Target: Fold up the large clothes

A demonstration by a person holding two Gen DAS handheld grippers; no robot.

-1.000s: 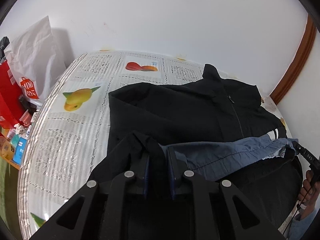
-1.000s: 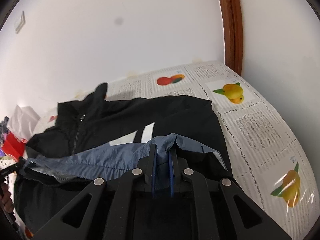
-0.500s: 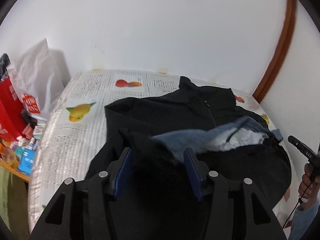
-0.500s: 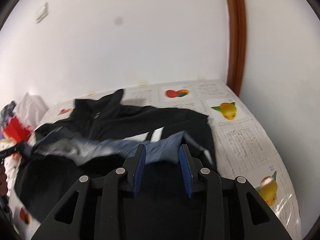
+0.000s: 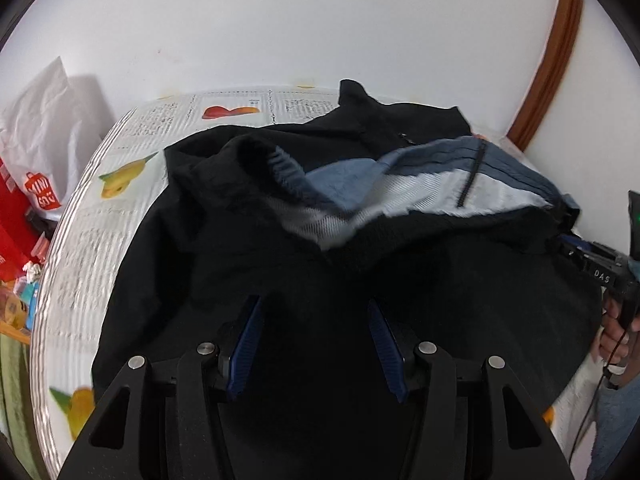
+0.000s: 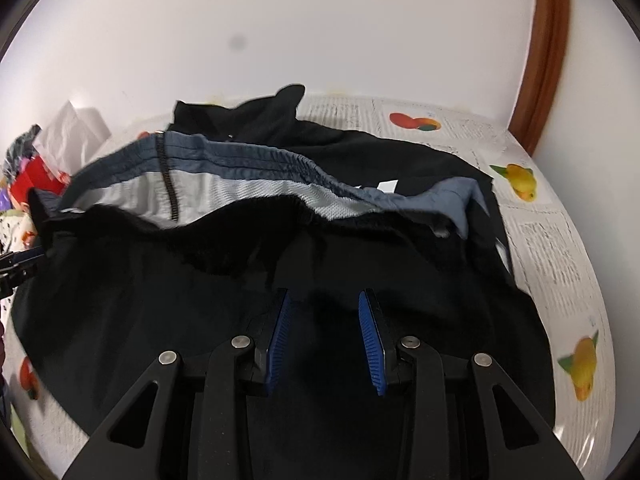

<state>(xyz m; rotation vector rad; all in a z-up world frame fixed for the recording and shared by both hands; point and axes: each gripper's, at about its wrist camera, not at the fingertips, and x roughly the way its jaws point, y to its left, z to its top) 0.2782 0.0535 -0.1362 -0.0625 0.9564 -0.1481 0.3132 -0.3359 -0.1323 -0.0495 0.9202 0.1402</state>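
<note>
fruit-print table cover [image 5: 120, 232], white bag [image 5: 48, 136], wooden trim [image 6: 544, 60]

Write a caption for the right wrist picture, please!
Open right gripper above a black jacket folded up on the fruit-print cover.

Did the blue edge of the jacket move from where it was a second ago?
Yes. The blue hem, then stretched low across the jacket, has gone up toward the collar and the white wall. Both grippers have let go.

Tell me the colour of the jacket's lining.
The lining is light grey-white under a blue-grey band; the jacket is black outside. Clearest in the right wrist view.
</note>
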